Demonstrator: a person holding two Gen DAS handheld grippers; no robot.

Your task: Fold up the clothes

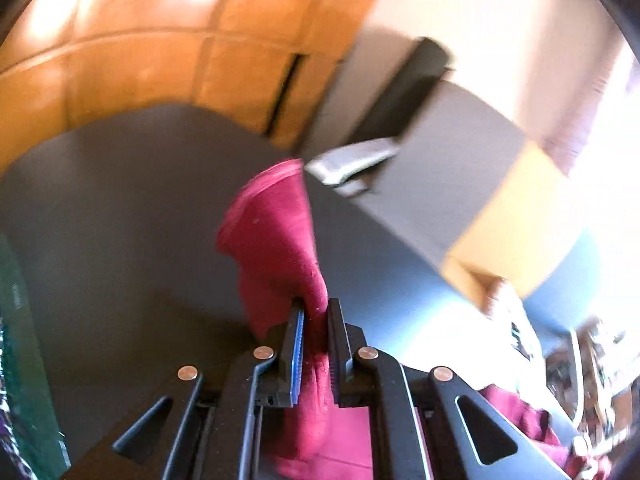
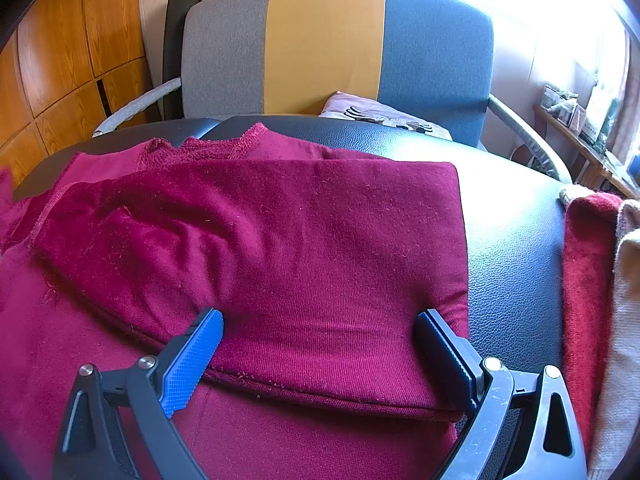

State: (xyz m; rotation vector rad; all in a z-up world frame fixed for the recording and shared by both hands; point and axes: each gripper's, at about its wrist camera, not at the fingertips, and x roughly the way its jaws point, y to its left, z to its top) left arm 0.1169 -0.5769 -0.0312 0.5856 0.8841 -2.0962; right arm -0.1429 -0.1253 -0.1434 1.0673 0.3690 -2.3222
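A maroon sweater (image 2: 280, 220) lies on a black leather surface (image 2: 512, 240), its right part folded over into a flat panel. In the right wrist view my right gripper (image 2: 320, 320) stands open, one finger on either side of that panel's near edge, with the pads apart from the cloth. In the blurred left wrist view my left gripper (image 1: 316, 308) is shut on a bunched piece of the maroon sweater (image 1: 276, 232), which is lifted off the dark surface (image 1: 120, 200) and stretches away from the jaws.
A grey, yellow and blue armchair (image 2: 324, 40) stands behind the surface with a pale printed cloth (image 2: 384, 116) on its seat. Red and cream garments (image 2: 588, 280) are piled at the right edge. Wooden cabinets (image 2: 60, 60) fill the left.
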